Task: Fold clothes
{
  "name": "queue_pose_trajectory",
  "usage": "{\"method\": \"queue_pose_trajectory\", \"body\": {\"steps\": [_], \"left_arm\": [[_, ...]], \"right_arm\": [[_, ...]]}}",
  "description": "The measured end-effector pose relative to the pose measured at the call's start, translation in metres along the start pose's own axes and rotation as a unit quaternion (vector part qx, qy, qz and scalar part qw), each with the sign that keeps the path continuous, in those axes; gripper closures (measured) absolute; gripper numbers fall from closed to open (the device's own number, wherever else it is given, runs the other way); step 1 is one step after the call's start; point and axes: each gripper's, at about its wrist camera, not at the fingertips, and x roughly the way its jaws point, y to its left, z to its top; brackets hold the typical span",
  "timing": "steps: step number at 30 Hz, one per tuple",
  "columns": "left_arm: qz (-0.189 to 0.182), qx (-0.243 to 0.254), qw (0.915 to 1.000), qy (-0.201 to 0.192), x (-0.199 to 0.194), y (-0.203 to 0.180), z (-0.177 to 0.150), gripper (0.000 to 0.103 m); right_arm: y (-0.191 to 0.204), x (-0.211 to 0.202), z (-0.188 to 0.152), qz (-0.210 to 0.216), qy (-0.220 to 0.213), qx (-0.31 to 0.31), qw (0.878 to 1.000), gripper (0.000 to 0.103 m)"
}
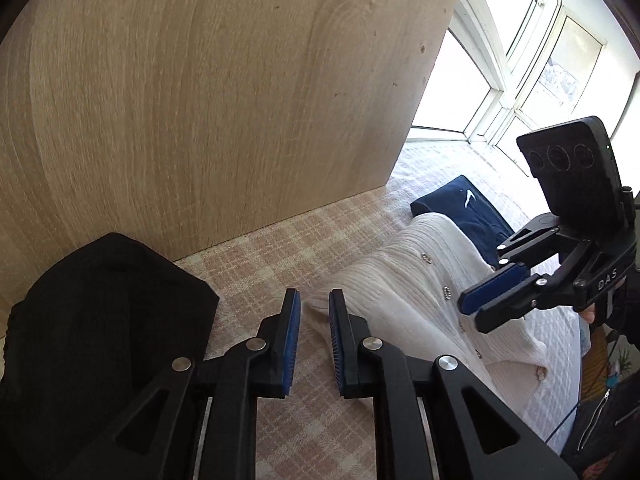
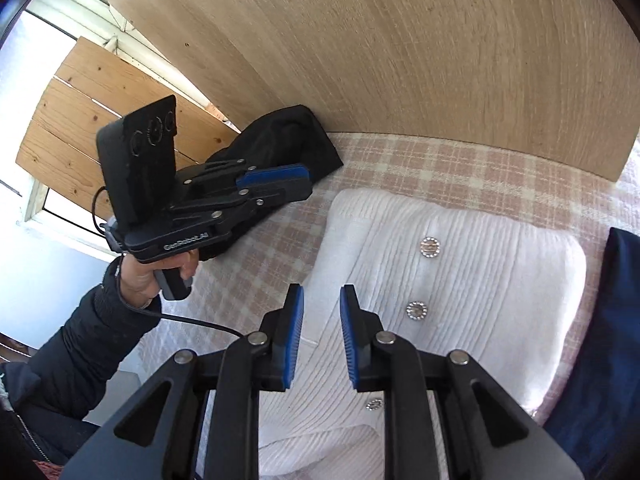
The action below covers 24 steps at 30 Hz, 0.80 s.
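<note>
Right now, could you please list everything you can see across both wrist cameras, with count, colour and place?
white ribbed knit cardigan: one, white with sparkly round buttons, folded in the middle of the bed.
black folded garment: one, black, on the bed against the wooden panel, left of the cardigan.
navy blue folded garment: one, navy with a small white mark, right of the cardigan.
pink-and-cream checked bedspread: one, under all three garments.
light oak wooden panel: one, upright behind the bed.
window: white-framed, bright, beyond the bed.
left gripper: black with blue pads, jaws slightly apart, empty, at the cardigan's edge.
right gripper: same, empty, above the cardigan.
hand: one, dark sleeve, holding the left gripper.
</note>
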Motion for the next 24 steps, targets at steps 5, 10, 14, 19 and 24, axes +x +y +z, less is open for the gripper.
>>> {"method": "queue_pose_trajectory", "body": {"steps": [5, 10, 14, 19, 24], "left_arm": [[-0.002, 0.021, 0.9948, 0.1, 0.048, -0.01, -0.01, 0.083], [0.018, 0.001, 0.9986, 0.051, 0.016, -0.008, -0.008, 0.084], [-0.008, 0.03, 0.9987, 0.039, 0.005, -0.043, -0.021, 0.075], [-0.018, -0.018, 0.996, 0.086, 0.043, -0.046, -0.055, 0.072], [-0.004, -0.061, 0.997, 0.048, -0.007, -0.041, -0.078, 0.07]], "right_arm": [[0.005, 0.04, -0.021, -0.001, 0.049, -0.012, 0.999, 0.084], [-0.003, -0.035, -0.04, -0.026, -0.003, -0.008, 1.0, 0.083], [-0.035, -0.059, -0.069, -0.06, -0.02, 0.041, 0.997, 0.067], [-0.036, -0.031, -0.094, -0.068, -0.011, 0.028, 0.997, 0.066], [-0.016, -0.056, -0.107, -0.062, -0.017, 0.013, 0.998, 0.066]]}}
